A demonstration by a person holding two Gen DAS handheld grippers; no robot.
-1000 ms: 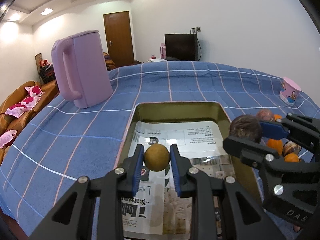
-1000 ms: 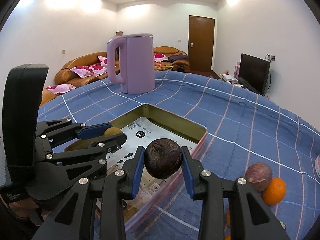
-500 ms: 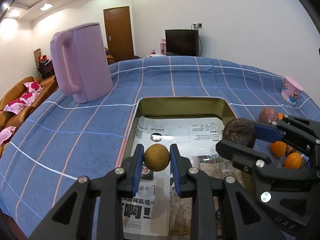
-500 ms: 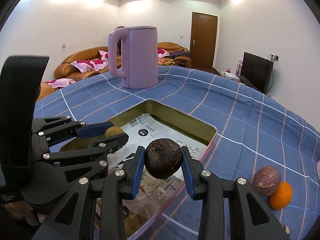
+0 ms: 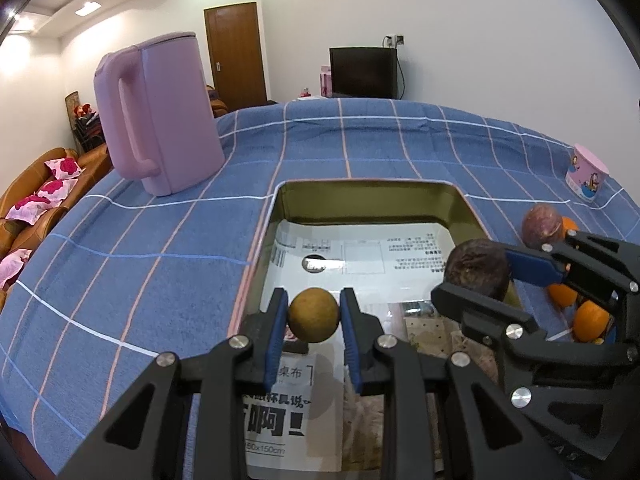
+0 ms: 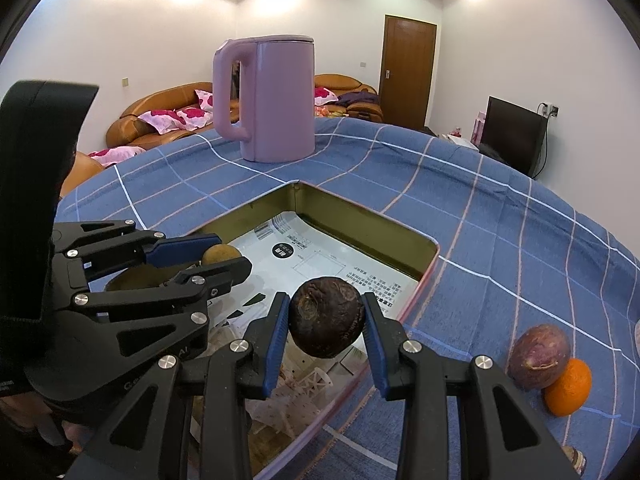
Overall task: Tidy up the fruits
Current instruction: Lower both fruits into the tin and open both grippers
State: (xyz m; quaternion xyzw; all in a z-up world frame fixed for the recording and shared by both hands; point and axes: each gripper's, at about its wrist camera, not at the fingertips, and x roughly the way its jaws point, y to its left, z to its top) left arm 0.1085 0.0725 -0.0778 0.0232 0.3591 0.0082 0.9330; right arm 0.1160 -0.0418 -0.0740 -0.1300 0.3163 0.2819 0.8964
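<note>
- Living room: white walls, ceiling lights, wooden door [image 6: 409,72], dark TV [image 5: 363,73], brown sofa [image 6: 160,114] with pink-flowered cushions.
- Blue checked cloth [image 5: 160,236] over the table; lilac kettle [image 5: 160,112] upright at far left, pink cup [image 5: 587,178] near the far right edge.
- Open tin [image 5: 362,199], gold inside, set on the cloth; floor lined with printed paper [image 5: 360,256].
- Left gripper [image 5: 314,322] clamped on a small tan fruit [image 5: 314,314], blue pads pressed to both sides; held above the tin's near-left part, clear of the paper.
- Right gripper [image 6: 326,324] clamped on a dark wrinkled fruit [image 6: 326,322], pads tight on both sides; hanging over the tin's right rim.
- Both grippers side by side, angled downward, near but apart.
- On the cloth right of the tin: purple fruit [image 6: 539,356] touching an orange [image 6: 568,386].
- More oranges [image 5: 592,320] behind the right gripper in the left view; count uncertain, partly hidden.
- Bottom right edge of right view: another brownish round thing [image 6: 574,458], possibly fruit, too cut off to tell.
</note>
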